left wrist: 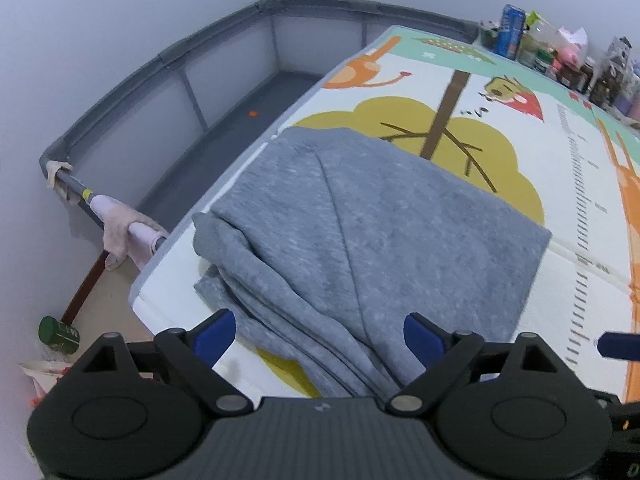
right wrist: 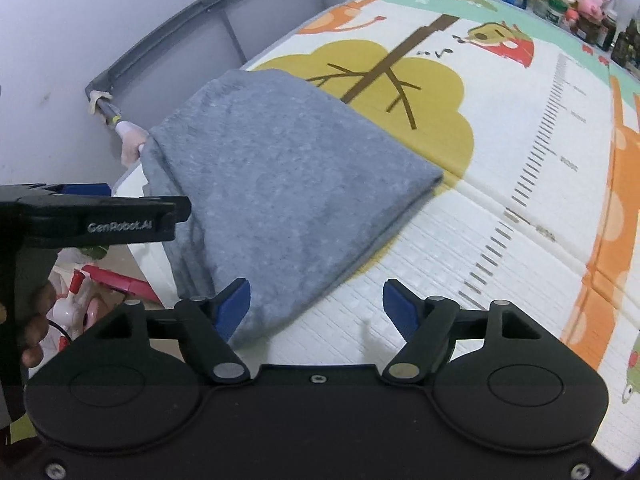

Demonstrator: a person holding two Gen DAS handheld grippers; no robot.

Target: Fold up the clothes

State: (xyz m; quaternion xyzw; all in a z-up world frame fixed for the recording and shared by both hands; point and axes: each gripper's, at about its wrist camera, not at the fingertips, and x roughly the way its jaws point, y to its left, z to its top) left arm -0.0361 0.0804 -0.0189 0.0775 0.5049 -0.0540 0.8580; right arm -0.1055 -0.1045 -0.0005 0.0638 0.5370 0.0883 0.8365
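The play mat [left wrist: 460,92] was my landmark, and on its left part, running up to its left edge, lay the grey garment [left wrist: 360,220]. It was already folded into a compact, roughly four-sided bundle with several layers stacked, so I judged the folding of this piece to be nearly or wholly done. What might have been left was tidying: at the mat's left edge a ribbed cuff and some loose layers stuck out unevenly, and the near corner of the bundle hung towards me in soft pleats rather than lying flat.

My left gripper [left wrist: 320,336] stood wide open above the near end of the garment, its blue pads apart, with cloth showing between them but neither pad pressing on it. My right gripper [right wrist: 316,304] was also open and held nothing; its left pad sat over the garment's near corner without gripping, and its right pad was over bare mat.

Much was hard to make out. I could not tell what kind of garment it was or how many folds it held. The near edge of the mat was hidden behind my own grippers. At the mat's far right corner a crowd of bottles and cans [left wrist: 516,32] was too small and warped to identify.
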